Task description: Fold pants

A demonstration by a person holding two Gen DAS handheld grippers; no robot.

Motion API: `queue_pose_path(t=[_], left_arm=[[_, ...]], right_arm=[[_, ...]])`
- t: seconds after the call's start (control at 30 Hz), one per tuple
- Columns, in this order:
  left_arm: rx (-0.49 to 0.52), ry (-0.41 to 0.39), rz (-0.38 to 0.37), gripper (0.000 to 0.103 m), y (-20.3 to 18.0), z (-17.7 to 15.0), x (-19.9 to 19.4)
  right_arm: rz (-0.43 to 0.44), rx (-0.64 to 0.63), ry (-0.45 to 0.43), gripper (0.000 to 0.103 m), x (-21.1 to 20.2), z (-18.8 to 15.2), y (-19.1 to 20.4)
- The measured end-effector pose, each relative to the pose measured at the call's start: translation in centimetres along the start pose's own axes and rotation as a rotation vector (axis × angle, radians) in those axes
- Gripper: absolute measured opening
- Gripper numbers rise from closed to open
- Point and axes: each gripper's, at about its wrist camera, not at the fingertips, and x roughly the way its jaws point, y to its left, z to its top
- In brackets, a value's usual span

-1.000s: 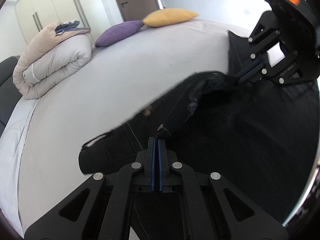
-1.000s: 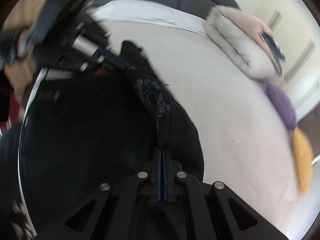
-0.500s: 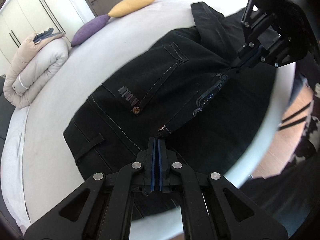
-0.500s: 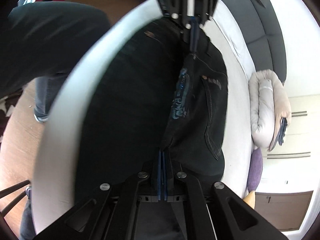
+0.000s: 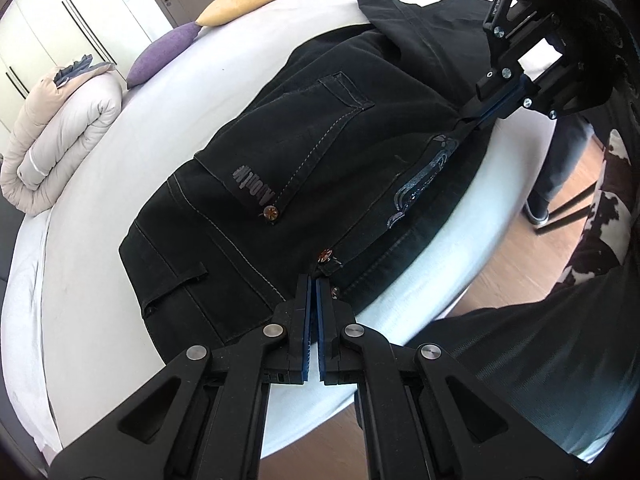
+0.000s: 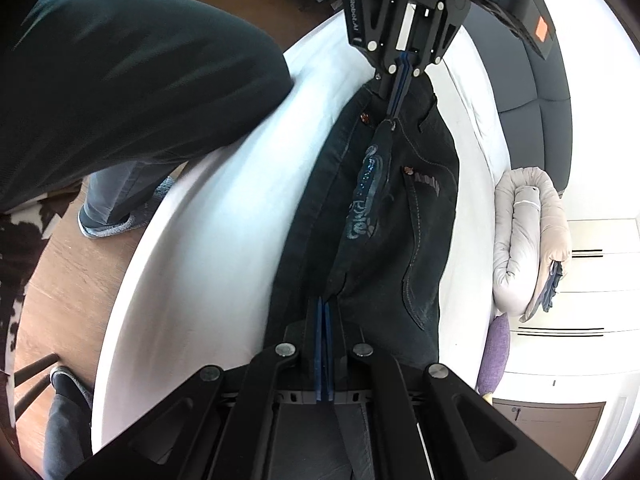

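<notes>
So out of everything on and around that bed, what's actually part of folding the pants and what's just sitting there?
Part of the job:
- black pants, spread on the bed
- left gripper, shut on the pants' edge
- right gripper, shut on the same edge further along

Just lying about:
- rolled duvet
- purple pillow
- yellow pillow
- wardrobe
</notes>
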Motion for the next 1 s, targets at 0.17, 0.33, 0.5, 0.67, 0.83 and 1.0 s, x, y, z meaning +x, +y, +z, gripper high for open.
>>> queue_pose_path(t=[0.17,0.33,0.5,0.67,0.83,1.0], left_arm=[[-0.020,0.010,-0.004,0.001,2.3,0.2,0.5],[-0.064,0.019,-0.003,0.006,3.1,0.0,1.3],[-0.055,0.093,-0.002,0.006,3.6,-0.5,-0.1],[-0.202,0.011,0.036,0.006,6.9,1.4,-3.0],[-0.331,-0.085,-0.021,0.006,6.3,7.5,-0.3],[-0.402,0.049,-0.051,0.005,3.4,9.9,8.5]], right_arm=[[0.000,-0.003,0.003,0.002,-0.1,0.6,0.4],[0.016,0.017,0.019,0.003,1.1,0.6,1.3],[0.021,0.085,0.022,0.005,2.1,0.7,1.4],[-0.002,0.148,0.020,0.005,2.6,0.8,1.4],[-0.019,0.272,0.014,0.006,2.7,0.8,1.1],[-0.052,0.475,-0.022,0.044,1.6,-0.3,0.2]])
